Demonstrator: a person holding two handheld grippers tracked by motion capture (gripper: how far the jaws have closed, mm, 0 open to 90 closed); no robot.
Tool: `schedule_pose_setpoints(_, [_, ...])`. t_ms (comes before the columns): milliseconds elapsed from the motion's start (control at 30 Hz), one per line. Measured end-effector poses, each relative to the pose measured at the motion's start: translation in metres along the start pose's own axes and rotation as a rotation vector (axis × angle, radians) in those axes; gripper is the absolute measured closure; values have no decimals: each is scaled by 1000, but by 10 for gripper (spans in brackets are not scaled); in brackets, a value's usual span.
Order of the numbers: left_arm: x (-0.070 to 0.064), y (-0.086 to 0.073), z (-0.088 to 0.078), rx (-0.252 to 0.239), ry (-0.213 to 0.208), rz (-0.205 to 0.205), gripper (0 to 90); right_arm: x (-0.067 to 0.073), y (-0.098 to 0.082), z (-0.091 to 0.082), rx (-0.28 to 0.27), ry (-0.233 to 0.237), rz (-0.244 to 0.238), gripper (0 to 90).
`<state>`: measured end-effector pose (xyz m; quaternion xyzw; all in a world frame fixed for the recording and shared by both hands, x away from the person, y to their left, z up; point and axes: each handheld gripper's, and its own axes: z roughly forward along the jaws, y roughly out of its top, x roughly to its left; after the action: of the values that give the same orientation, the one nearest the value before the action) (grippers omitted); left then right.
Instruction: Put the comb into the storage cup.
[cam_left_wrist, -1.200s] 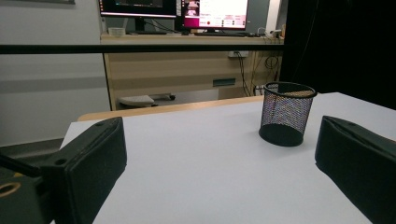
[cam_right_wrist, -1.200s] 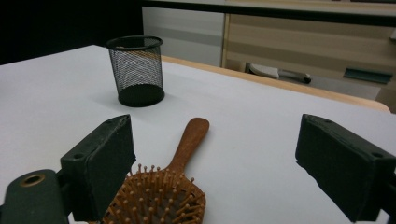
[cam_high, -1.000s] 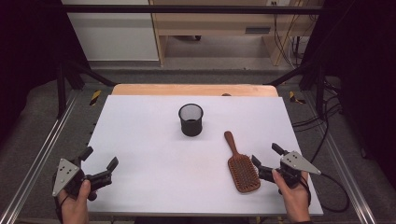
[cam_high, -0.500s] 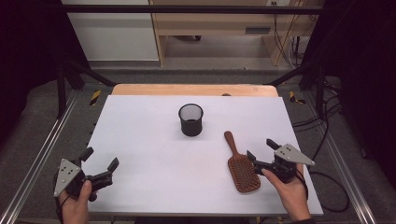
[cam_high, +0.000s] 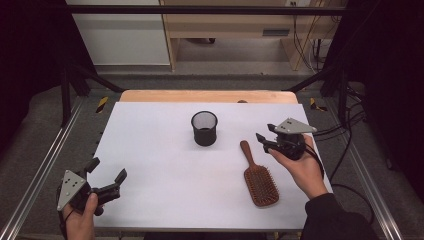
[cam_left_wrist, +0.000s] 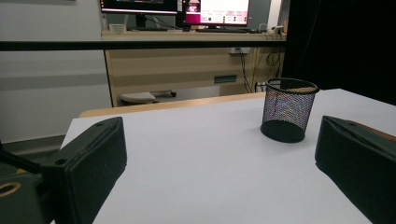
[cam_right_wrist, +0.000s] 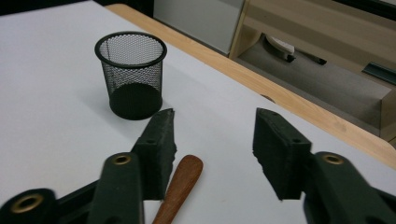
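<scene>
On the white worktop (cam_high: 165, 165), which took up most of my high view, I had three things laid out, with a pale wooden strip showing along its far edge. The largest of them was the wooden hairbrush (cam_high: 257, 177), lying flat on the right half with its bristles up, the handle pointing toward the far side and the head toward the near edge. The black mesh cup (cam_high: 204, 128) stood upright near the middle, toward the far side, just left of the tip of the brush handle and apart from it; I saw nothing inside it.

My right hand-held gripper (cam_high: 261, 139) hung above the worktop just to the right of the brush handle, its tips aimed left toward the cup. Its jaws had just been closing and stood about half apart, with nothing between them. In the right gripper view (cam_right_wrist: 212, 140) the handle end (cam_right_wrist: 180, 184) lay below, beside the left jaw, not between the pads, and I could not tell whether anything touched.

My left hand-held gripper (cam_high: 107, 172) sat low at the near left corner, well apart from both things, jaws wide and empty. The left gripper view (cam_left_wrist: 219, 154) showed bare worktop between them and the cup (cam_left_wrist: 288, 109) farther off.
</scene>
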<state>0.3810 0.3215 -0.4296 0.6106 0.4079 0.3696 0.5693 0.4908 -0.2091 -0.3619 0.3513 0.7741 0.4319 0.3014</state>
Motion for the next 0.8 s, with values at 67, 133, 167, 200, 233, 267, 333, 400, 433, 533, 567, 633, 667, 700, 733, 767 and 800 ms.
schedule_pose_setpoints(67, [0, 0, 0, 2, 0, -1, 23, 0, 4, 6, 14, 6, -22, 561])
schedule_pose_setpoints(133, [1, 0, 0, 1, 1, -1, 24, -1, 8, 14, 28, 24, -39, 637])
schedule_pose_setpoints(167, [1, 0, 0, 1, 2, -1, 23, -1, 9, 17, 35, 32, -45, 660])
schedule_pose_setpoints(200, [1, 0, 0, 1, 2, -1, 23, 0, 10, 25, 52, 56, -69, 754])
schedule_pose_setpoints(233, [1, 0, 0, 2, 2, -1, 24, 1, 10, 28, 54, 68, -83, 785])
schedule_pose_setpoints(267, [1, 0, 0, 2, 2, -2, 24, 1, 10, 28, 54, 68, -83, 785])
schedule_pose_setpoints(333, [1, 0, 0, 2, 2, -3, 24, 3, 11, 35, 71, 89, -113, 834])
schedule_pose_setpoints(400, [2, 0, 0, -2, -3, -4, 24, 6, 12, 41, 80, 105, -122, 860])
schedule_pose_setpoints(433, [2, 0, 0, -3, -4, -4, 24, 7, 13, 47, 89, 109, -128, 882])
schedule_pose_setpoints(533, [2, 0, 0, 3, 0, -1, 24, 8, 12, 53, 96, 111, -127, 899])
schedule_pose_setpoints(567, [2, 0, 0, 4, 1, -2, 24, 8, 12, 56, 101, 117, -125, 899])
schedule_pose_setpoints(633, [2, 0, 0, 0, 2, -6, 24, 8, 10, 61, 112, 123, -120, 900])
schedule_pose_setpoints(667, [2, 0, 0, 1, 2, -6, 24, 7, 9, 65, 123, 130, -119, 900])
schedule_pose_setpoints(700, [3, 0, 0, 3, 3, -6, 24, 7, 8, 67, 128, 133, -119, 900])
schedule_pose_setpoints(733, [3, 0, 0, 3, 3, -6, 25, 6, 7, 70, 138, 140, -116, 900])
schedule_pose_setpoints(767, [3, 0, 0, 5, 4, -7, 25, 6, 6, 71, 148, 142, -116, 900])
schedule_pose_setpoints(800, [3, -1, 0, 6, 5, -6, 25, 6, 4, 75, 167, 145, -117, 900])
